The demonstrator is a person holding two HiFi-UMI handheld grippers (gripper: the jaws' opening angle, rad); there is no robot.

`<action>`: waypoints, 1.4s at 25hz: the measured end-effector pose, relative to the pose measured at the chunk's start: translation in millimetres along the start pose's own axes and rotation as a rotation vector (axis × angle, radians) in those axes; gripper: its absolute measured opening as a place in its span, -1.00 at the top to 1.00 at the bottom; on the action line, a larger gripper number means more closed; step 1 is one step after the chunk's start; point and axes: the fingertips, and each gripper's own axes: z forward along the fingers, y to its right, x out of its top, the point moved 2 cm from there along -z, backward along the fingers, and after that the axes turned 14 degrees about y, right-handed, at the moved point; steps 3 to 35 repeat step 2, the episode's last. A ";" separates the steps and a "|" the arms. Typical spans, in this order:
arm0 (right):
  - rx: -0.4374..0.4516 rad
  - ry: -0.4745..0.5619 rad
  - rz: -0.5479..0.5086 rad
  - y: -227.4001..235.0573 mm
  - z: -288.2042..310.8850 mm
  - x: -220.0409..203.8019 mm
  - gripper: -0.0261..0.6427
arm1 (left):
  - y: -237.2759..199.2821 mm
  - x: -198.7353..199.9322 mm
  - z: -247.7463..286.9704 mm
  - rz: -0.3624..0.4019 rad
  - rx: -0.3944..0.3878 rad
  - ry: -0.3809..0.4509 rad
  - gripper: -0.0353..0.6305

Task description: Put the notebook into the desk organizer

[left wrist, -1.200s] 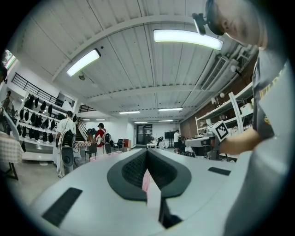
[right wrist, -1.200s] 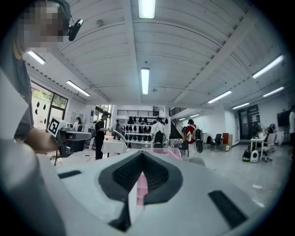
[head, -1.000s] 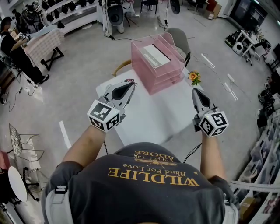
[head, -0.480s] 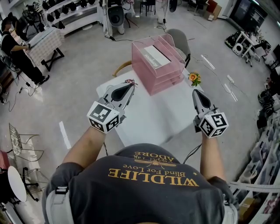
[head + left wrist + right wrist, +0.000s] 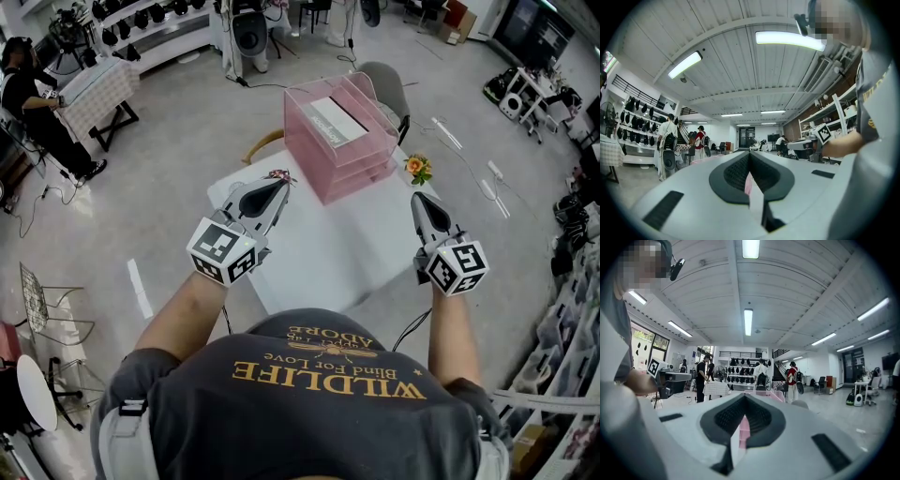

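Grey workshop floor, white square table below me, pink see-through desk organizer at its far edge. The white notebook lies flat in the organizer's top tray. My left gripper is clenched, jaws pressed together with nothing between them, held in the air over the table's left side, tip toward the organizer. My right gripper is likewise clenched and empty, over the table's right edge. Versus a second ago: both grippers unmoved, notebook in the same tray, only the person far left shifted slightly.
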 end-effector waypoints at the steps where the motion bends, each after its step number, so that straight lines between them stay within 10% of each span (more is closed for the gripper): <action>1: 0.001 0.000 0.000 -0.4 0.8 0.5 0.93 | -0.5 0.8 -0.1 0.000 0.000 0.001 0.89; 35: 0.002 -0.001 -0.001 -0.9 1.6 1.1 0.93 | -1.1 1.6 -0.1 0.000 0.000 0.001 0.89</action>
